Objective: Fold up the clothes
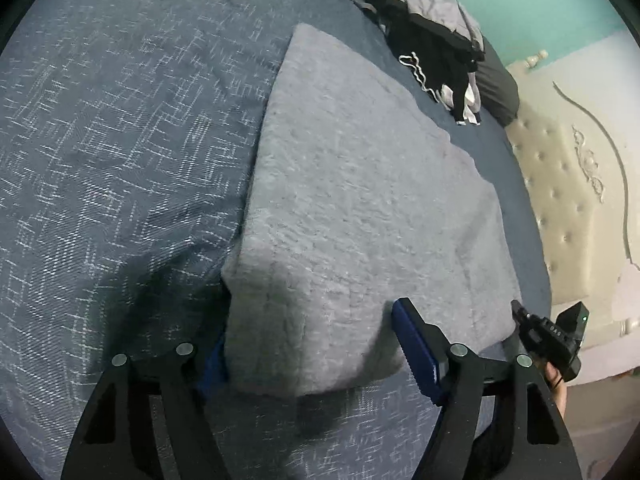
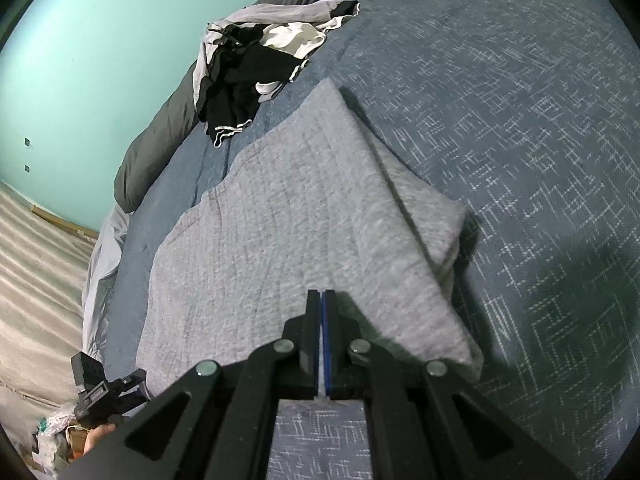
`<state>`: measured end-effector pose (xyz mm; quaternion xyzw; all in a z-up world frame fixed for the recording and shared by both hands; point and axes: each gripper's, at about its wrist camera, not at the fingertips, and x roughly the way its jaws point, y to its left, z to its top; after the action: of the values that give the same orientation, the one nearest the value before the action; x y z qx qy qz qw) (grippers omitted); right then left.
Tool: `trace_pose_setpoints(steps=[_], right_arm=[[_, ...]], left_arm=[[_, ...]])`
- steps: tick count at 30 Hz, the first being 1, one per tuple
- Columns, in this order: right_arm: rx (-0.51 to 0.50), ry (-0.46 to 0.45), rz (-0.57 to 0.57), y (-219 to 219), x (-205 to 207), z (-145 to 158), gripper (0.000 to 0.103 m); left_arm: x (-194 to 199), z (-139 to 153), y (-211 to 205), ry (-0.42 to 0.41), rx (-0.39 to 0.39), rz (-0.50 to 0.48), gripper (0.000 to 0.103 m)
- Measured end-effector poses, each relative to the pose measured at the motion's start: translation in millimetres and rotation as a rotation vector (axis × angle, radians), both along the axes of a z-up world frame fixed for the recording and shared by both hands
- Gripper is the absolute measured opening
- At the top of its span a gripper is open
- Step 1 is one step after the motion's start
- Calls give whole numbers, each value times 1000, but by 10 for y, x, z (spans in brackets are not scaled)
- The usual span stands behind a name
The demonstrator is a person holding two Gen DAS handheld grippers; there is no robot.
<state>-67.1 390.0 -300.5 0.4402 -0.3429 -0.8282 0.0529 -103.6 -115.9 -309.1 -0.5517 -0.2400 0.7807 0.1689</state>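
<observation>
Two tongs over folded grey garment (image 1: 360, 208), left tongs (image 1: 316, 340) straddling its corner, right tongs (image 2: 322, 308) closed

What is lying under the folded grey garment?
The grey garment rests on the blue patterned bedspread, which shows all around it. At its near corner the left gripper's fingers straddle it. Whatever lies beneath its middle is covered.

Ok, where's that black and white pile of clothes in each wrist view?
Left wrist view: the black and white clothes pile sits top right, beyond the far corner of the grey folded garment.
Right wrist view: the pile sits upper left, again past the garment.
Shared landmark: the turquoise wall behind the pile.
</observation>
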Motion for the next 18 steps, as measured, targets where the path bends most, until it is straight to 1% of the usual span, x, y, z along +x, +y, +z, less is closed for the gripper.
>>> trace_pose_setpoints(steps=[1,6,9,10,11,12,13,14,16,18], right_arm=[[-2,-1,-1,5,1,-4,1],[-12,-8,-1,14,-1,-37,1],[-16,-12,8,24,3,-42,1],[-19,-12,7,30,5,-46,1],[-22,-12,7,36,8,-51,1],[-25,-12,6,40,10,-57,1],[-27,-14,5,43,12,-64,1],[-28,-15,5,46,12,-70,1],[-28,-15,5,47,9,-72,1],[-27,-16,5,44,7,-71,1]], left_arm=[[9,24,16,6,-1,-5,69],[-2,88,118,20,-8,-31,67],[-55,76,148,12,1,-23,62],[-72,69,148,9,8,-18,59],[-84,74,153,9,7,-17,50],[-96,80,159,10,5,-15,45],[-100,102,171,16,1,-18,36],[-104,126,184,22,-4,-22,30],[-107,191,218,42,-5,-32,24],[-124,272,267,63,-7,-41,23]])
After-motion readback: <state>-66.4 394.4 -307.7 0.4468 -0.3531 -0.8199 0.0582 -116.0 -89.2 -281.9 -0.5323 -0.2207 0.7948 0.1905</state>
